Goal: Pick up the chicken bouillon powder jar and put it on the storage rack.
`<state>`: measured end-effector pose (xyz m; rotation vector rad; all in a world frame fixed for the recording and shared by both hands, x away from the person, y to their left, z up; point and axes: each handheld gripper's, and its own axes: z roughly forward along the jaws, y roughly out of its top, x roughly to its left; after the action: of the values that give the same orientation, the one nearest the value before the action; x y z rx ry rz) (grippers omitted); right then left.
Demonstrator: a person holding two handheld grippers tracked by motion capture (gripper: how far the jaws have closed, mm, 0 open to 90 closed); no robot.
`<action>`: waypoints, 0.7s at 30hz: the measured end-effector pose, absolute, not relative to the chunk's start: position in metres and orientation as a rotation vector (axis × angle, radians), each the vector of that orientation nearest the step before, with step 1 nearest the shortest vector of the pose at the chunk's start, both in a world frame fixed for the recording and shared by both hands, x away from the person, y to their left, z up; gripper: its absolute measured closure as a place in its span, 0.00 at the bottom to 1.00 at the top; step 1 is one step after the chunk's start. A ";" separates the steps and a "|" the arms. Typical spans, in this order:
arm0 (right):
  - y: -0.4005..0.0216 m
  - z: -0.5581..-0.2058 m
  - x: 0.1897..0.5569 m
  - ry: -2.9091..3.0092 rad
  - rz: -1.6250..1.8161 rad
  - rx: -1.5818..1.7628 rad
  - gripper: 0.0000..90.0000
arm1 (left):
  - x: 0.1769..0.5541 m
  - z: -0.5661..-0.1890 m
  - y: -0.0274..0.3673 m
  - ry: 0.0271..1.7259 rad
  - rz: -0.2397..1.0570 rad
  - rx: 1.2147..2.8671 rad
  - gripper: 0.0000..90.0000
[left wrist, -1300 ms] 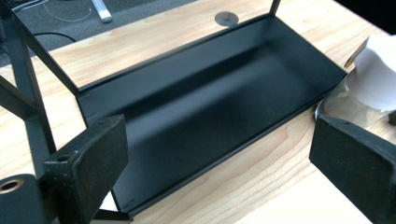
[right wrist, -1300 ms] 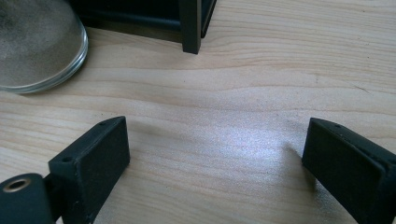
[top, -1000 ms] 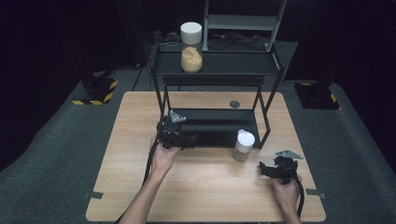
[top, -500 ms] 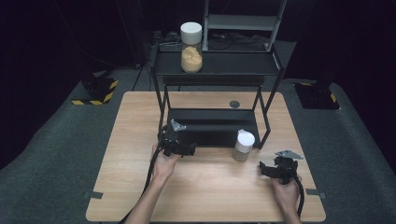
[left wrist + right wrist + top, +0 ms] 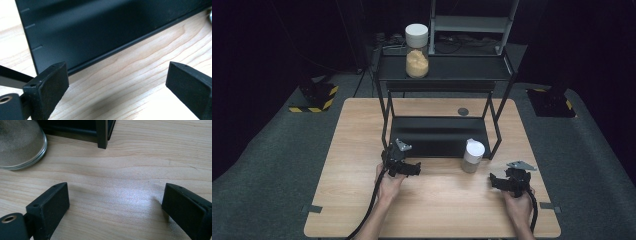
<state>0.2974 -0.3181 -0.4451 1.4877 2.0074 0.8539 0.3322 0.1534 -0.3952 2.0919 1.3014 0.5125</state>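
Observation:
A glass jar with a white lid (image 5: 472, 155) holding grey powder stands on the wooden table (image 5: 442, 210), just in front of the black rack's lower shelf (image 5: 437, 135). Its base shows at the upper left of the right gripper view as a jar bottom (image 5: 20, 143). A second white-lidded jar (image 5: 416, 50) with tan contents sits on the rack's upper shelf. My left gripper (image 5: 404, 167) is open over bare wood at the lower shelf's front left edge (image 5: 100, 37). My right gripper (image 5: 504, 180) is open and empty, right of the grey jar.
The black rack's front right leg (image 5: 102, 133) stands on the table just ahead of my right gripper. A small dark round disc (image 5: 463, 111) lies on the table behind the rack. Grey carpet surrounds the table, with black-and-yellow striped blocks (image 5: 314, 97) at the left.
My left gripper has pulled back toward me and slightly right, away from the lower shelf. The right gripper and both jars have stayed put.

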 end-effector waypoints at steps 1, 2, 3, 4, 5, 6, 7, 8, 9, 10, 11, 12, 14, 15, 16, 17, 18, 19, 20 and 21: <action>-0.318 -0.445 0.297 2.008 0.854 1.486 0.07 | 0.333 -0.398 0.152 1.306 0.512 2.093 0.05; -0.318 -0.445 0.297 2.008 0.854 1.486 0.07 | 0.333 -0.400 0.152 1.308 0.511 2.096 0.05; -0.318 -0.445 0.297 2.008 0.854 1.486 0.07 | 0.333 -0.402 0.150 1.312 0.513 2.097 0.05; -0.318 -0.445 0.297 2.008 0.854 1.486 0.07 | 0.333 -0.405 0.149 1.316 0.517 2.099 0.05; -0.318 -0.445 0.297 2.008 0.854 1.487 0.07 | 0.333 -0.408 0.148 1.319 0.516 2.097 0.05; -0.318 -0.445 0.297 2.008 0.854 1.486 0.07 | 0.333 -0.411 0.147 1.326 0.516 2.096 0.05; -0.318 -0.445 0.297 2.008 0.854 1.486 0.07 | 0.334 -0.413 0.147 1.332 0.511 2.094 0.05; -0.318 -0.445 0.297 2.007 0.854 1.488 0.07 | 0.334 -0.416 0.146 1.341 0.503 2.092 0.05; -0.318 -0.445 0.297 2.008 0.854 1.486 0.07 | 0.335 -0.418 0.146 1.347 0.496 2.095 0.05; -0.318 -0.445 0.297 2.008 0.854 1.486 0.07 | 0.335 -0.420 0.145 1.355 0.493 2.097 0.05; -0.318 -0.445 0.297 2.008 0.854 1.486 0.07 | 0.335 -0.422 0.144 1.362 0.494 2.102 0.05; -0.318 -0.445 0.297 2.007 0.854 1.489 0.07 | 0.335 -0.423 0.143 1.371 0.496 2.105 0.05; -0.318 -0.445 0.297 2.008 0.854 1.486 0.07 | 0.334 -0.426 0.142 1.379 0.498 2.106 0.05; -0.318 -0.445 0.297 2.007 0.854 1.487 0.07 | 0.333 -0.431 0.143 1.381 0.498 2.097 0.04; -0.318 -0.445 0.297 2.007 0.853 1.488 0.07 | 0.333 -0.431 0.143 1.381 0.498 2.097 0.04; -0.318 -0.445 0.297 2.007 0.854 1.486 0.07 | 0.329 -0.434 0.144 1.373 0.512 2.079 0.04; -0.318 -0.445 0.297 2.007 0.854 1.486 0.07 | 0.327 -0.436 0.145 1.367 0.518 2.068 0.04; -0.318 -0.445 0.297 2.007 0.854 1.486 0.07 | 0.325 -0.438 0.146 1.359 0.524 2.059 0.03; -0.318 -0.445 0.297 2.007 0.853 1.486 0.07 | 0.321 -0.443 0.149 1.344 0.536 2.039 0.03; -0.318 -0.445 0.297 2.006 0.854 1.487 0.07 | 0.316 -0.448 0.151 1.329 0.550 2.016 0.03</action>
<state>0.2974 -0.3179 -0.4453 1.4869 2.0064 0.8535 0.3158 0.1510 -0.4480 2.0156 1.3294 0.5495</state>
